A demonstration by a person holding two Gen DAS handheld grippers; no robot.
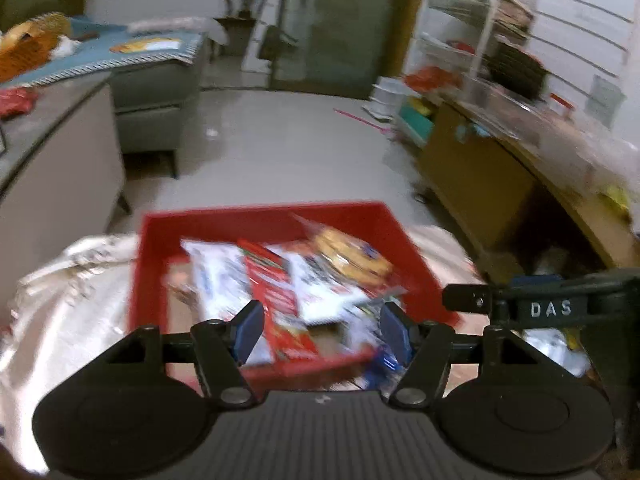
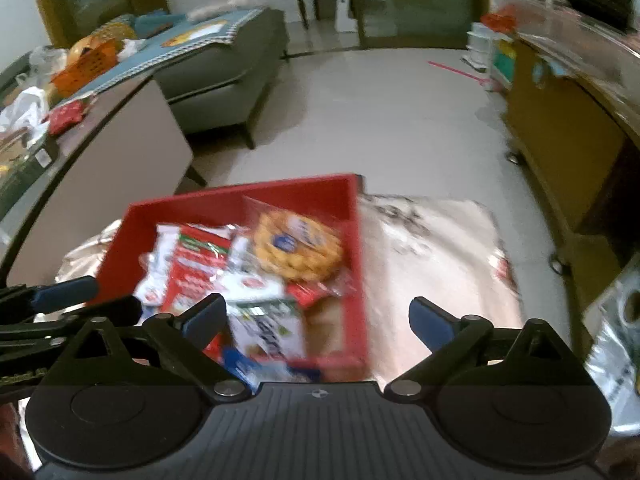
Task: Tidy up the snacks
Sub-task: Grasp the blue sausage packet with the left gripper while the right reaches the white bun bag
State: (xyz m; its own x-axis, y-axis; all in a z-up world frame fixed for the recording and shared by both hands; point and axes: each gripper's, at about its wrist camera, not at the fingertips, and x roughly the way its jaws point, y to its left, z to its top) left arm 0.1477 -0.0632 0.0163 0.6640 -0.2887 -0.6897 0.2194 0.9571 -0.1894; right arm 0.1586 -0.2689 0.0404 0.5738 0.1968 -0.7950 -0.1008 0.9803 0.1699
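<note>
Both the left gripper [image 1: 322,330] and the right gripper [image 2: 316,322] hover empty with jaws apart, the right much wider, above the red tray [image 2: 358,240] on the shiny cloth [image 2: 436,256], where the round biscuit pack [image 2: 298,246] and other snack packets lie heaped, apparently gathered there for sorting.

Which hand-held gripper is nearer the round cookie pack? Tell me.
Right, by a little. The right hand-held gripper hangs open over the red tray's near right part, below the cookie pack; the left hand-held gripper hangs open further left.
</note>
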